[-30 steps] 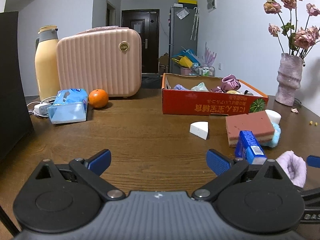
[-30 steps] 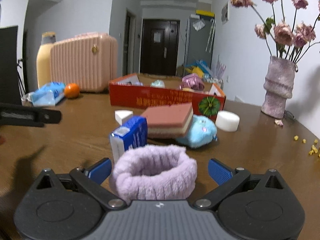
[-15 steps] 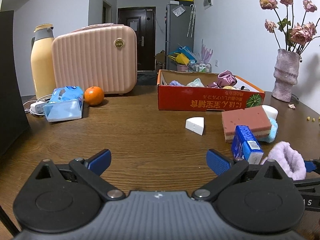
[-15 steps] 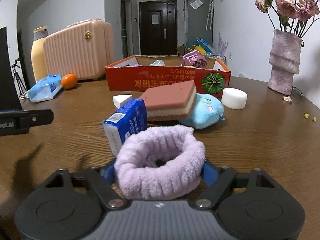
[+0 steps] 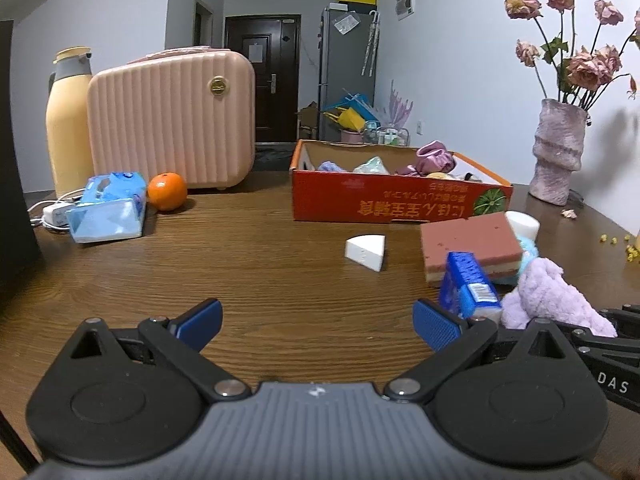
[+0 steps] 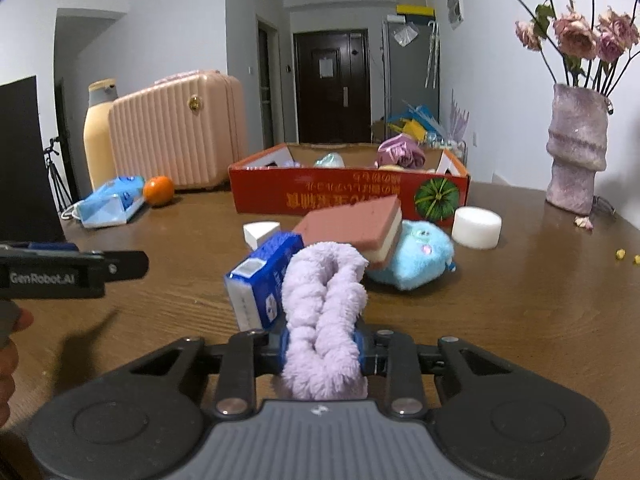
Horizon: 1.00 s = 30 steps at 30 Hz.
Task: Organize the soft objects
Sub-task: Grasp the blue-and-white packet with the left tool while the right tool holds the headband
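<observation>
The right gripper point(image 6: 322, 350) points forward and slightly down over the wooden table point(image 6: 520, 320), its blue pads pressed together on the lilac fleece band point(image 6: 324, 304), which is squeezed into a tall, narrow fold standing between the fingers at the near centre of the table. The left gripper point(image 5: 316, 322) is held at a similar downward tilt to the left of it, fingers spread wide with only bare table between them; in the right wrist view only its black side bar is visible at the left edge, with part of a hand point(image 6: 10, 344) cut off by the frame. From the left wrist view the band point(image 5: 552, 300) is partly hidden behind the left gripper's linkage. Just beyond the band lies a blue tissue pack point(image 6: 266, 276), glossy and rectangular, touching or nearly touching it. A pink-and-cream layered sponge point(image 6: 356, 226), flat and porous, rests tilted on a light blue plush toy point(image 6: 416, 258) with a fuzzy surface. A white wedge-shaped foam piece point(image 6: 260, 232) sits to the left of these, and a white foam cylinder point(image 6: 476, 226) to the right. Farther back stands an open red cardboard box point(image 6: 348, 196); its contents, including a purple satin scrunchie point(image 6: 402, 152), are mostly hidden by the front wall. At far left are a ribbed pink hard case point(image 6: 176, 132), an orange point(image 6: 158, 190) and a soft blue wipes packet point(image 6: 108, 204). A rough ceramic vase point(image 6: 576, 148) of dried roses stands far right, the blooms cut off by the frame.
</observation>
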### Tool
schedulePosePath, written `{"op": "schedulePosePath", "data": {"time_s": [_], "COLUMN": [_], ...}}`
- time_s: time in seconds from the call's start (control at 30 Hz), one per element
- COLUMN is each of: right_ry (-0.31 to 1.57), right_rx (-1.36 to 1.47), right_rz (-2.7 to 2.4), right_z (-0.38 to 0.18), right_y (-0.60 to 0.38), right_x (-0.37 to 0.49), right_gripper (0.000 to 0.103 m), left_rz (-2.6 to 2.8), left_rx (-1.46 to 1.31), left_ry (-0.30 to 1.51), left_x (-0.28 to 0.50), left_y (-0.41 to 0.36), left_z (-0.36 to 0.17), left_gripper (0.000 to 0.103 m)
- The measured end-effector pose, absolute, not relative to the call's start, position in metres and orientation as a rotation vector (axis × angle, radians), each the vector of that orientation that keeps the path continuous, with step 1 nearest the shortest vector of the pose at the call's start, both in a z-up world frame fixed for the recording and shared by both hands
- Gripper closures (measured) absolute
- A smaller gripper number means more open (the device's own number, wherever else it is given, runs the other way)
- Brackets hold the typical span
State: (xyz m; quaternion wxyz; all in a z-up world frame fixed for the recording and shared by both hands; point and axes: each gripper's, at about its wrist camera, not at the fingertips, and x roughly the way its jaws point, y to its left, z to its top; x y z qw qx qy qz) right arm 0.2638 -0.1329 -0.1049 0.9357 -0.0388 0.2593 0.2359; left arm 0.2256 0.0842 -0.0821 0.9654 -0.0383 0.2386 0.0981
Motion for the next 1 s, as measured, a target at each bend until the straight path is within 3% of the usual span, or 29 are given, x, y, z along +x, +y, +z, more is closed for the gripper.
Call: {"op": "schedulePosePath", "data": {"time_s": [1.0], "right_ry": [0.435], "right_rx": [-0.022], "right_rz": [0.33], "right_z": [-0.096], "right_y": [-0.222], "right_x": [0.298], "right_gripper": [0.075], "left_rz": [0.092], "left_rx": [-0.053], "left_ry": [0.58], "left_x": [0.297], "left_y": [0.007], "left_z": [-0.1], "left_gripper": [0.0]}}
